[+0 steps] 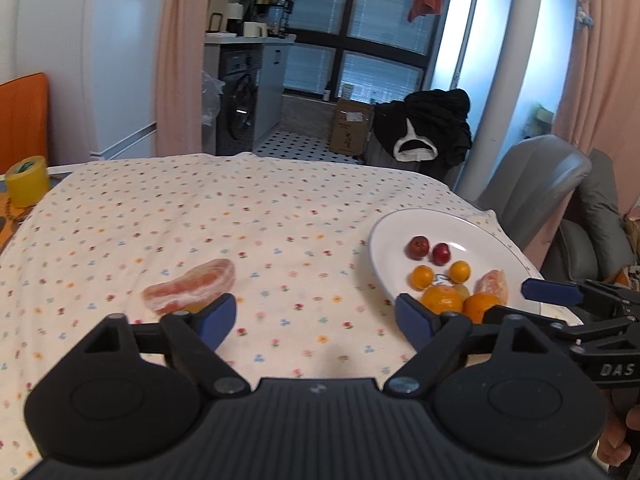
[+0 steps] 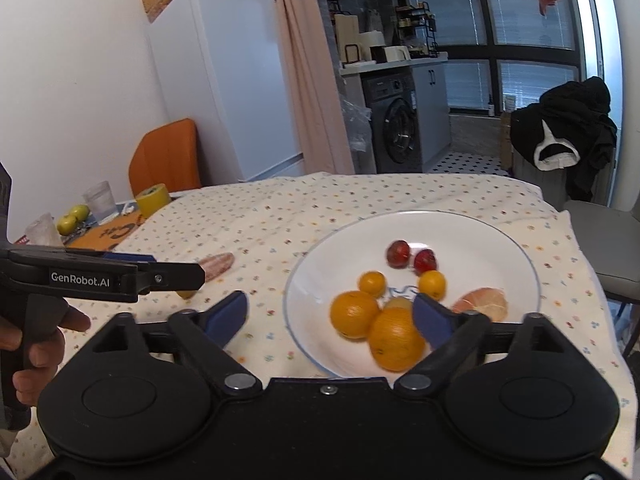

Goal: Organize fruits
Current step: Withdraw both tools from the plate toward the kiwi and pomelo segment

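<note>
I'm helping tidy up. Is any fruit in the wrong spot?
Yes. One peeled pink citrus piece lies on the tablecloth, left of the plate, while the other fruit sits on the plate.

black left tool (image 1: 314, 310), blue pads (image 1: 218, 316); "GenRobot.AI" label

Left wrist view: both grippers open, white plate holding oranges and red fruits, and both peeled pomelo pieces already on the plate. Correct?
Not quite. Only one pomelo piece lies on the white plate; the other pomelo piece lies on the floral tablecloth, just beyond the left gripper. The left wrist view shows it. The rest holds, including the open right gripper.
</note>
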